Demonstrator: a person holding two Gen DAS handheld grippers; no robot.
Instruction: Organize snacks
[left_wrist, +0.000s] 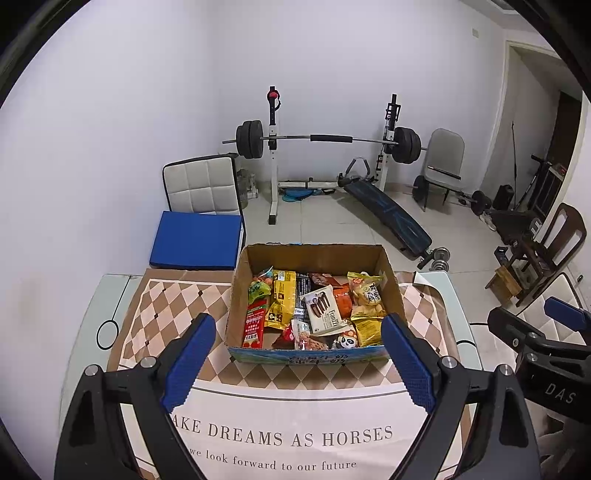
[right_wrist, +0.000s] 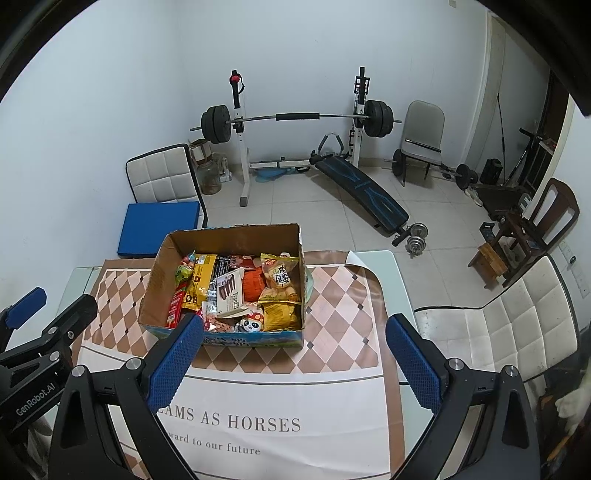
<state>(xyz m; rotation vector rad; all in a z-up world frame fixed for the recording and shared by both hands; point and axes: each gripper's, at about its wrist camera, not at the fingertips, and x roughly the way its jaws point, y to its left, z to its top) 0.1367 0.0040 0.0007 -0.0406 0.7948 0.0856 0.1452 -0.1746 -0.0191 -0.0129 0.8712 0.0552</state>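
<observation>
Behind the bench (left_wrist: 85, 306): white wall, barbell rack (left_wrist: 325, 140). Centre frame on a checkered cloth (left_wrist: 166, 306), open box (left_wrist: 314, 258) packed with snacks (left_wrist: 317, 306). Left hand-held gripper (left_wrist: 295, 362) spread wide, empty, low in frame. Right hand-held gripper (right_wrist: 295, 362) likewise wide, gripping nothing, box just beyond its left pad.

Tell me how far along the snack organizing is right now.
Nothing looks done yet: the snacks all sit jumbled in the cardboard box on the tablecloth, none laid out beside it. In hand: nothing; the left gripper and right gripper hover open and empty. All the sorting remains.
</observation>
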